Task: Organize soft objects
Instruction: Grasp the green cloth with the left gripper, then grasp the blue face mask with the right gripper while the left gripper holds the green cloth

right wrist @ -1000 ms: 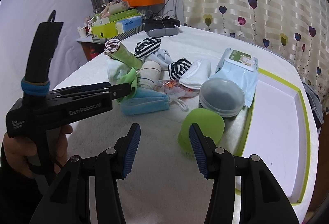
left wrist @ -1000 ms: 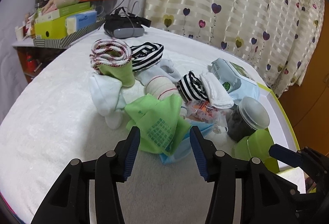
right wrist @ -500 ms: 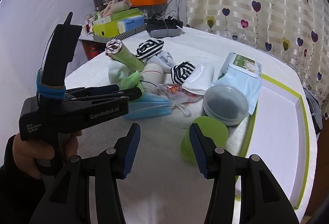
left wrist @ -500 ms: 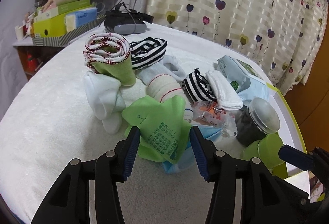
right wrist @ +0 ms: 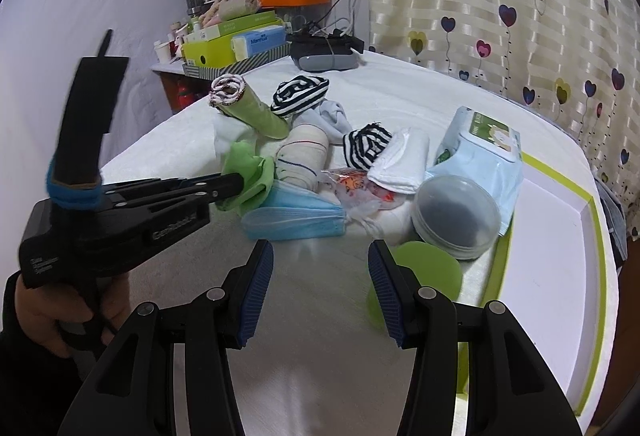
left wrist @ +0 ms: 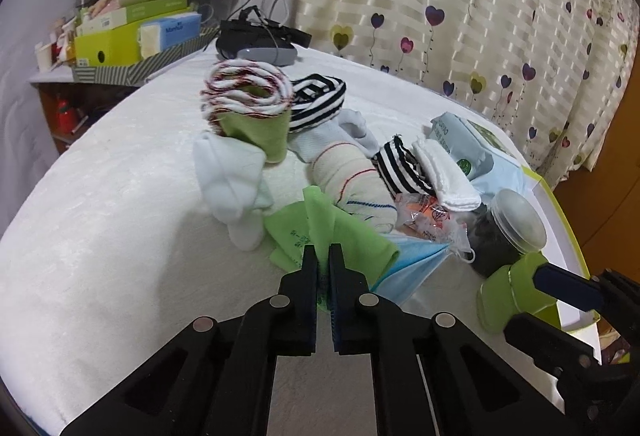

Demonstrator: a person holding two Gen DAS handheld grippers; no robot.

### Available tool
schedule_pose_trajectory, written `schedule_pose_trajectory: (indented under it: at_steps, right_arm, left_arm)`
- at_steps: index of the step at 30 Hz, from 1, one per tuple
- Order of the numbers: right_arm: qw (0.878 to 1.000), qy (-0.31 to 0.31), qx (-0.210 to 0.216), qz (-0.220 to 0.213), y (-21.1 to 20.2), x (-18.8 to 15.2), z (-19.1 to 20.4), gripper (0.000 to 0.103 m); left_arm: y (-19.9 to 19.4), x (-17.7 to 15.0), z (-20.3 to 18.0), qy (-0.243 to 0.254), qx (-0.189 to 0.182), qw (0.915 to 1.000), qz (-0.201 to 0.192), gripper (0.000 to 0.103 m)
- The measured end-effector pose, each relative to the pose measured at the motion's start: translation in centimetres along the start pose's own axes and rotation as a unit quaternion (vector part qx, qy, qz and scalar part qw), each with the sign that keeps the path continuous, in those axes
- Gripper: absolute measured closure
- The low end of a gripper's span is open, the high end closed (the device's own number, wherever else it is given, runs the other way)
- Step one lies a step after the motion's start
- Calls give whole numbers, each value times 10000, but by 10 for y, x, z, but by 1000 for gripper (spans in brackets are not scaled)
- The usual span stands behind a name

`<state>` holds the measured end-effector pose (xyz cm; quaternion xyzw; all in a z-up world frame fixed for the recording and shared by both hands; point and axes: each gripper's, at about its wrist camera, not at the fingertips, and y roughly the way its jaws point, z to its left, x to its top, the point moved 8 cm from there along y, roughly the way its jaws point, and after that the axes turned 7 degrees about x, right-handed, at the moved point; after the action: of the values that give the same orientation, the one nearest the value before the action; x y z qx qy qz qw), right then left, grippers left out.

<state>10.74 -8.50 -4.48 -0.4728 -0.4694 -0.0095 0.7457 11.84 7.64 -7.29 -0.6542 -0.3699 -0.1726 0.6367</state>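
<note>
A pile of soft things lies on the white bed: a green cloth [left wrist: 340, 232], a blue face mask [left wrist: 408, 264], a green sock roll with red-white cuff [left wrist: 248, 108], striped socks [left wrist: 316, 100] and white socks [left wrist: 228, 180]. My left gripper [left wrist: 323, 260] is shut on the green cloth's near edge; it also shows in the right wrist view [right wrist: 236, 188], pinching the cloth [right wrist: 252, 176]. My right gripper [right wrist: 320, 276] is open and empty, low over the bed, just before the mask [right wrist: 296, 216] and beside a green cup [right wrist: 424, 276].
A clear jar with dark contents [right wrist: 456, 216], a wipes pack [right wrist: 480, 148] and a snack wrapper [right wrist: 356, 188] lie at the pile's right. A white tray with green rim [right wrist: 548, 236] sits at the right. Boxes [left wrist: 132, 32] and a dark headset [left wrist: 260, 40] stand behind.
My left gripper moved forward and closed on the green cloth, which now stands up in a fold between the jaws. My right gripper moved slightly nearer the pile, still open.
</note>
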Motion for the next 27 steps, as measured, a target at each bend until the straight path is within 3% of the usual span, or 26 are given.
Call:
schedule_pose_trajectory:
  at_steps: [15,21,26,27]
  right_arm:
    - [9980,-368,185,470,58,7,22,52]
    - [9956,-675,209,617,67,5,26,52]
    - [9957,-710,117,587,64,7,20,52]
    - [9954,-743,93,593,64,8,19,52]
  left_arm:
    - [-18,-9,40,-340,-113,9993,-76,98]
    - [-21,-12,49,-208,-174,9996,-117,97]
    - [-24,-13,37,-51,-538,9983,-199,64]
    - [-25,-14,33,-3,-606,9979,-207,62]
